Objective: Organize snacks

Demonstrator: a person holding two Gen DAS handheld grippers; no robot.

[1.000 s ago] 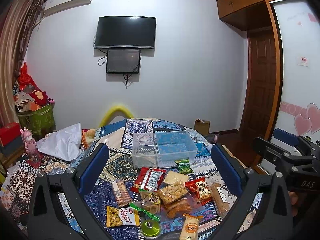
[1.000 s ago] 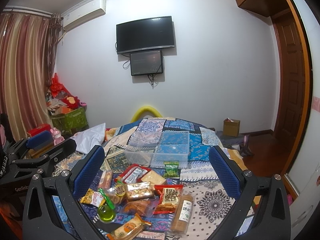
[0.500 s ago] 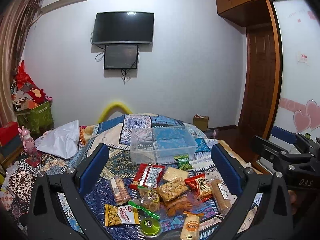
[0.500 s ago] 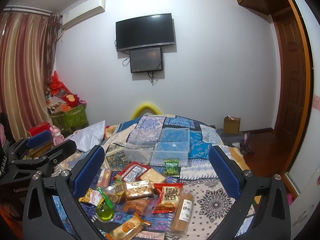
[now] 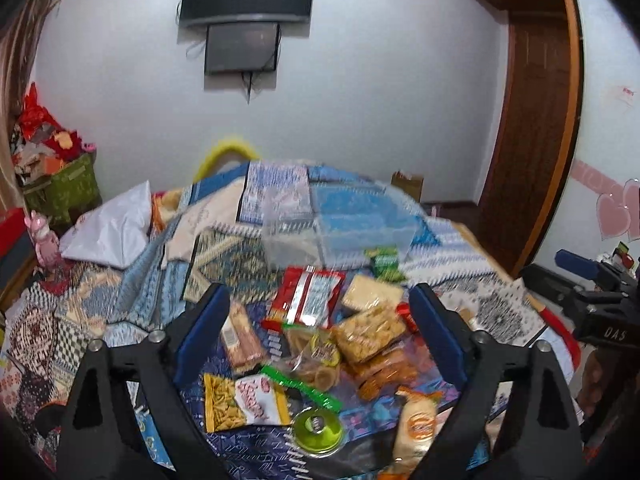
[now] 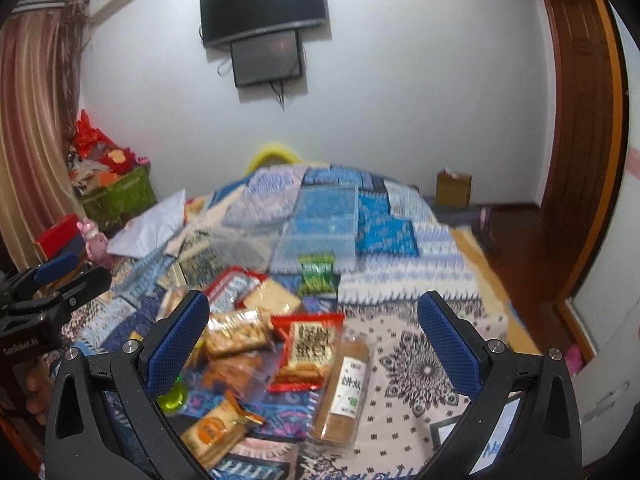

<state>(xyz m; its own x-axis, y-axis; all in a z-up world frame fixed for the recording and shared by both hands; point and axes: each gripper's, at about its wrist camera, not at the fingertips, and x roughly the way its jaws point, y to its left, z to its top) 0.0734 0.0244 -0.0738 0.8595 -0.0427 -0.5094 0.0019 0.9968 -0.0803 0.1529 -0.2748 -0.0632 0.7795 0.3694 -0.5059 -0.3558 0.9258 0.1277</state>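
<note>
A pile of snack packets lies on a patterned bedspread point(image 5: 120, 292). It includes a red packet point(image 5: 308, 296), a yellow packet point(image 5: 244, 400), a small green packet point(image 5: 384, 262), a green-lidded jar point(image 5: 318, 426) and a biscuit tube point(image 6: 344, 388). Behind the pile stands a clear plastic bin point(image 5: 340, 236) point(image 6: 288, 240). My left gripper point(image 5: 316, 308) hovers over the pile with its jaws closing; no packet is pressed between them. My right gripper point(image 6: 313, 304) hangs open above the pile's right side, over a red packet point(image 6: 310, 348). Both views are blurred.
A white bag point(image 5: 112, 228) lies on the bed's left side, and a green basket point(image 5: 60, 188) of clutter stands beyond it. A cardboard box point(image 6: 452, 190) sits on the floor by the far wall. A wooden door point(image 5: 532, 140) is on the right.
Both grippers have dipped and come closer to the snack pile, which now looks larger. The left gripper's fingers stand nearer together than before.
</note>
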